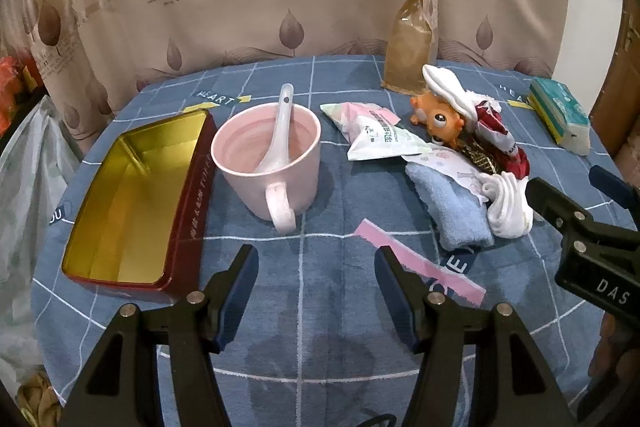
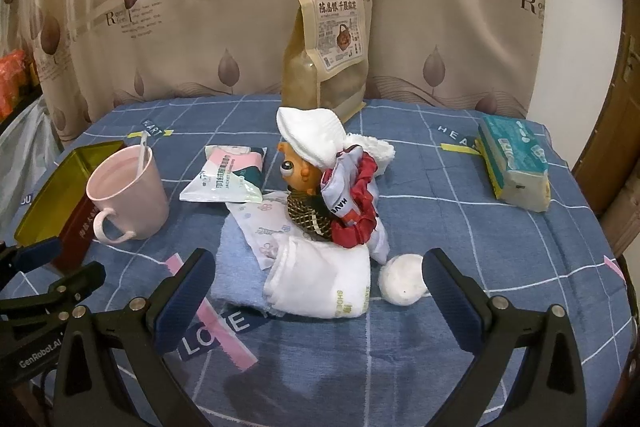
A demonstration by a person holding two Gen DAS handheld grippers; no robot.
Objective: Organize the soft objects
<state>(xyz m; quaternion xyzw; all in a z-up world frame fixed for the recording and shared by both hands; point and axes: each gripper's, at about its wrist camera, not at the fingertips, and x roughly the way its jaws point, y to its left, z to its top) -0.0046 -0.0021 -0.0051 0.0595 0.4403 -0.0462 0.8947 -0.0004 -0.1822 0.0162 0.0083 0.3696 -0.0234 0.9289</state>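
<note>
Tin (image 1: 132,203), red outside and gold inside, sits open at the table's left edge, nothing visible in it. Just right of it stands a pink mug (image 1: 272,163) with a white spoon (image 1: 276,131) leaning inside. The left gripper (image 1: 316,291) hovers over bare blue checked tablecloth (image 1: 320,347) in front of the mug, jaws wide apart, holding nothing. Right of centre lies the soft pile: a sealed packet (image 2: 228,179), a folded blue cloth (image 2: 236,267), a folded white towel (image 2: 320,283), a red scrunchie (image 2: 356,211) and an orange doll (image 2: 296,167) under a white hat. The right gripper (image 2: 316,291) is before the towel, jaws spread wide, gripping nothing. A round white pad (image 2: 402,279) lies near its right finger. A tissue pack (image 2: 514,163) lies far right.
</note>
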